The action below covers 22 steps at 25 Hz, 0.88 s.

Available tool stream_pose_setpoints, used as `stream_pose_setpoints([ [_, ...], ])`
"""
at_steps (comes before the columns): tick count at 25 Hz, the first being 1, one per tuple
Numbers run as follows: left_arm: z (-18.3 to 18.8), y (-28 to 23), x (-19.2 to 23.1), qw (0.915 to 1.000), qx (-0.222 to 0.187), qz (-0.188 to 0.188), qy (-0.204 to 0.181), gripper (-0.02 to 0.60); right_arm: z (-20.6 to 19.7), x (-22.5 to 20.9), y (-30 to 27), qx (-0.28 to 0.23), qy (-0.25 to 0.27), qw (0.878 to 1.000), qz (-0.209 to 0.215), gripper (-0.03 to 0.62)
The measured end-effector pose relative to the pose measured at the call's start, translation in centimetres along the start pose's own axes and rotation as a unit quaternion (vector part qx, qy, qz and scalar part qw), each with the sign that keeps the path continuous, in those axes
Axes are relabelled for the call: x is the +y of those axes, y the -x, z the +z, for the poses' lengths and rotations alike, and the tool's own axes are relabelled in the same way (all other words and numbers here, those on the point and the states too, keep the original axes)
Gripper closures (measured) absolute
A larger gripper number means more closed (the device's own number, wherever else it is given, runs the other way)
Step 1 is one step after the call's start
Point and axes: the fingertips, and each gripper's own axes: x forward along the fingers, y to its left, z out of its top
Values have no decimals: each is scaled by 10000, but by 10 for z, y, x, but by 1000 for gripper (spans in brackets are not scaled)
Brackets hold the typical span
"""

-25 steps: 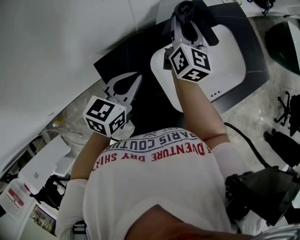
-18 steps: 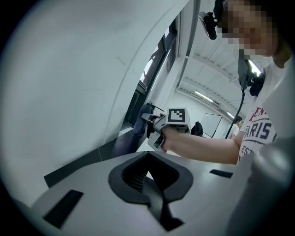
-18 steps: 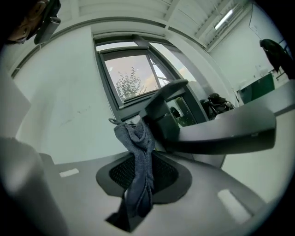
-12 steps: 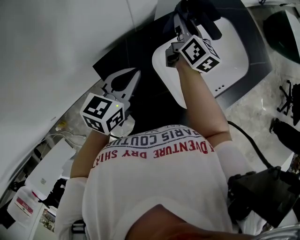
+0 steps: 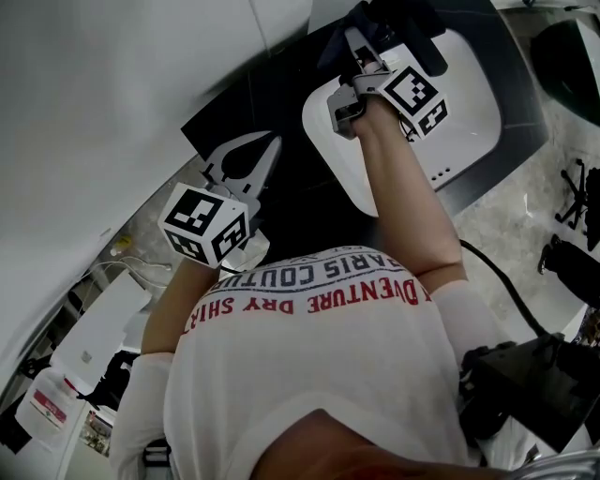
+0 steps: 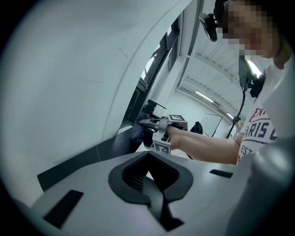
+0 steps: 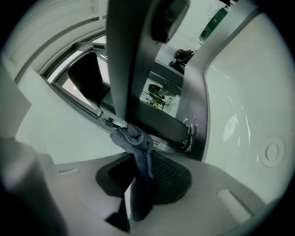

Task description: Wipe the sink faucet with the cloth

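Note:
My right gripper (image 5: 354, 42) is shut on a dark grey-blue cloth (image 7: 138, 147) and holds it against the dark faucet (image 7: 133, 60), which rises close in front in the right gripper view. The faucet (image 5: 408, 23) stands at the back rim of the white sink (image 5: 469, 84). Seen from the left gripper view, the cloth (image 6: 138, 129) bunches at the right gripper's tips (image 6: 150, 124). My left gripper (image 5: 255, 159) hangs shut and empty over the dark counter (image 5: 281, 103), left of the sink.
A white wall (image 5: 94, 94) runs along the left. The white basin (image 7: 244, 106) curves away to the right of the faucet. A bottle (image 5: 42, 403) and white boxes lie low at the left; black gear (image 5: 525, 384) is at the lower right.
The right gripper with the cloth has shifted slightly up and to the right along the faucet. The left gripper has barely moved.

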Motion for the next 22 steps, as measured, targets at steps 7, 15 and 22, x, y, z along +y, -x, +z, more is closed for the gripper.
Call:
stream_pose_setpoints([
  [7, -1, -1, 2, 10000, -11, 49, 37, 580, -8, -15, -3, 114, -640, 9979, -43, 517],
  [15, 4, 3, 4, 9998, -146, 72, 72, 580, -10, -8, -1, 231, -683, 9974, 85, 517],
  [22, 22, 43, -22, 9980, -614, -73, -111, 580, -35, 67, 62, 424, 623, 9941, 775, 517],
])
